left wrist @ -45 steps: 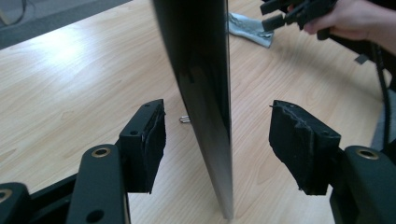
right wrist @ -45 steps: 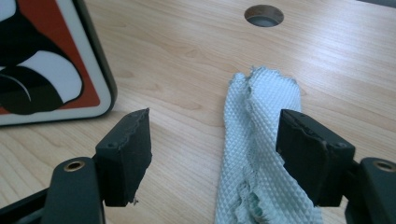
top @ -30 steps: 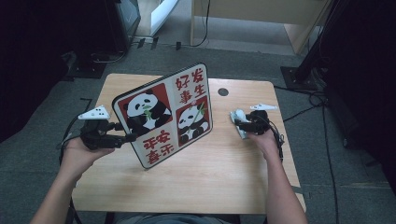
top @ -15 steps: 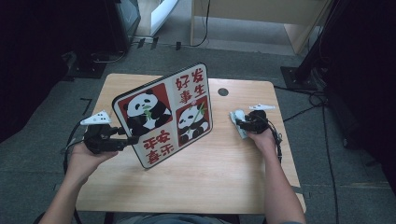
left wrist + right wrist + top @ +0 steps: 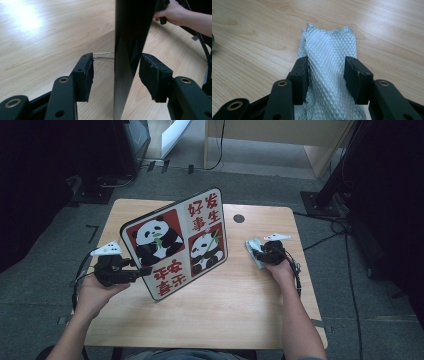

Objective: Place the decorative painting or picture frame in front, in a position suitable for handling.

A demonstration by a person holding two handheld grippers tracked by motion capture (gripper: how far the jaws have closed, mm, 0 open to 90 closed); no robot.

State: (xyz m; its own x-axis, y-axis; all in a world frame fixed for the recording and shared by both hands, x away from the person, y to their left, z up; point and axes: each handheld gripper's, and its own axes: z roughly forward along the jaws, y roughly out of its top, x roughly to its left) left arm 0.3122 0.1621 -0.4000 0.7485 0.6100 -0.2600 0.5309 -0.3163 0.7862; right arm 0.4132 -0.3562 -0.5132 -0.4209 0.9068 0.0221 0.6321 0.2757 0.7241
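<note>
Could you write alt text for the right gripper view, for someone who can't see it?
A folded pale grey quilted cloth lies on a light wooden table, between the two black jaws of the right gripper. The jaws have just been closing and bunch the cloth between their pads.

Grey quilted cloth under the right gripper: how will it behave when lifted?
The cloth looks thin and folded, so it will likely droop and unfold. Its diamond texture probably grips the pads well. The right gripper, jaws just closing, bunches it slightly.
</note>
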